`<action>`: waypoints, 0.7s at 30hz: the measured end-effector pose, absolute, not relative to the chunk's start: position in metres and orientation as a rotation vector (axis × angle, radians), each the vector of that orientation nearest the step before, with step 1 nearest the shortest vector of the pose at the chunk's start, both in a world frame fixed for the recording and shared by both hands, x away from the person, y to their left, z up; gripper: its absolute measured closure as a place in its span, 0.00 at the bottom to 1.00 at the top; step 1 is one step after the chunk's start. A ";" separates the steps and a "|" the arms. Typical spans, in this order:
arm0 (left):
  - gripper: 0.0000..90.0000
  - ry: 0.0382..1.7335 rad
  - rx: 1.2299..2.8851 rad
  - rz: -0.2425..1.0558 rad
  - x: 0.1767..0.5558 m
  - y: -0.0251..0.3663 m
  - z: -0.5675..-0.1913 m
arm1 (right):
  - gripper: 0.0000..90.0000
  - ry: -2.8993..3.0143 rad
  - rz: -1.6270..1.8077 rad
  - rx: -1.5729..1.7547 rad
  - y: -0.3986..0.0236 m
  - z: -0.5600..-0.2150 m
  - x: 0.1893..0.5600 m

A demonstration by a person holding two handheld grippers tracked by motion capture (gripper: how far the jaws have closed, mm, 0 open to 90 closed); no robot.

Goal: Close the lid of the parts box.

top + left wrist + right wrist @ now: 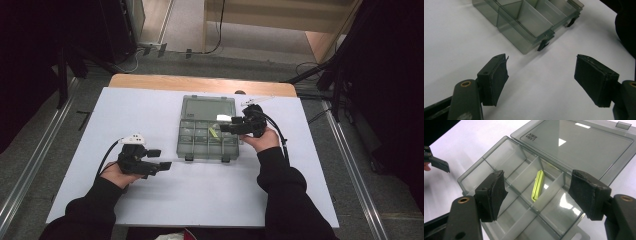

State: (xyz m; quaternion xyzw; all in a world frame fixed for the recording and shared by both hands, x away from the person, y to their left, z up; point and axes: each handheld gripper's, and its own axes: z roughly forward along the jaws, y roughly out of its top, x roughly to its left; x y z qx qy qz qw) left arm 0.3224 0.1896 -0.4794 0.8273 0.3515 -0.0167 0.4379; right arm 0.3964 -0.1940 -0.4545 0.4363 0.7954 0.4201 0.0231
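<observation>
Left gripper (161, 159) at seven o'clock: jaws wide, empty, over bare table (210, 195). Right gripper (537, 195) at two o'clock: jaws wide, empty, above yellow-green clip (538, 185) lying in compartment box (477, 171). Risk: pads catching dividers, shoving unbraced box.

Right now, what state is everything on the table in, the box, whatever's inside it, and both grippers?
Compartment box: open, flat on the white table.
Lid: folded fully back, lying flat behind the compartments.
Yellow-green clip: lying loose in a middle compartment, not gripped.
Latches: undone, hanging at the box's front edge.
Left gripper: open, empty, short of the box.
Right gripper: open, empty, above the clip's compartment.
</observation>
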 end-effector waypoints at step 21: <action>0.29 0.882 2.069 0.007 0.363 0.166 -0.474 | 0.34 2.414 1.311 1.348 -0.210 -0.456 0.401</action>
